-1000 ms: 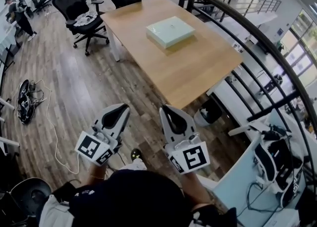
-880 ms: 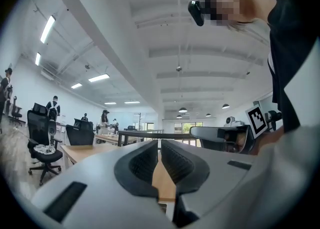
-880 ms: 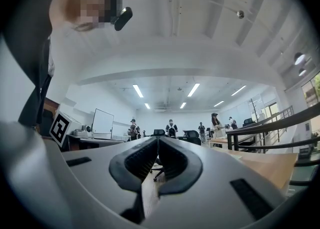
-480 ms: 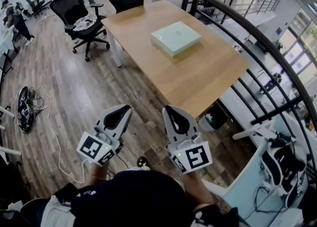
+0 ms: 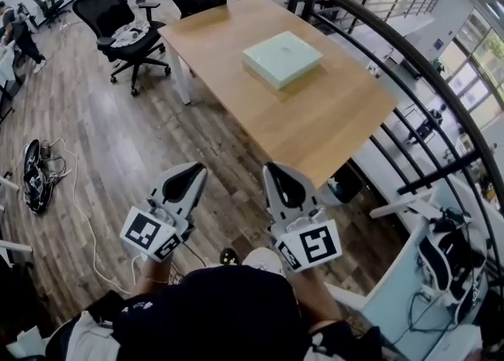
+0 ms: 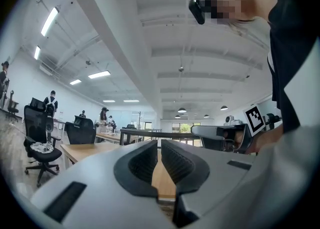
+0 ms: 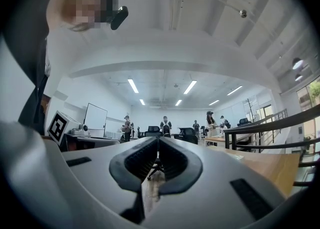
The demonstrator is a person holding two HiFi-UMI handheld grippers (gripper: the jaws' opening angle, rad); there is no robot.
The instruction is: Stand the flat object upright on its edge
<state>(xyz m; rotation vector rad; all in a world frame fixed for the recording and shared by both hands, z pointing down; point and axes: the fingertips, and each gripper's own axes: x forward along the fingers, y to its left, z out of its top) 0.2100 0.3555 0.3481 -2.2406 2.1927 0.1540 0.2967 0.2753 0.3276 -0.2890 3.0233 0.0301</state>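
A flat pale green box [image 5: 283,57] lies flat on the wooden table [image 5: 315,123], toward its far half. Both grippers hang over the floor, short of the table's near corner. My left gripper [image 5: 187,175] is shut with nothing in it, and the right gripper [image 5: 277,176] is shut and empty too. In the left gripper view the left gripper [image 6: 159,145] shows its jaws together, pointing level at the table edge [image 6: 87,149]. The right gripper [image 7: 158,142] in its own view has its pads meeting, with the table [image 7: 270,165] at the right.
Black office chairs [image 5: 118,24] stand at the table's far left end. A dark curved railing [image 5: 409,76] runs along the table's right side. Cables and a bag [image 5: 35,166] lie on the wood floor at left. People stand at the far left [image 5: 16,32].
The view has shifted slightly toward the table; the box and table sit a little lower and more to the right in the head view. Both grippers stay shut and level.
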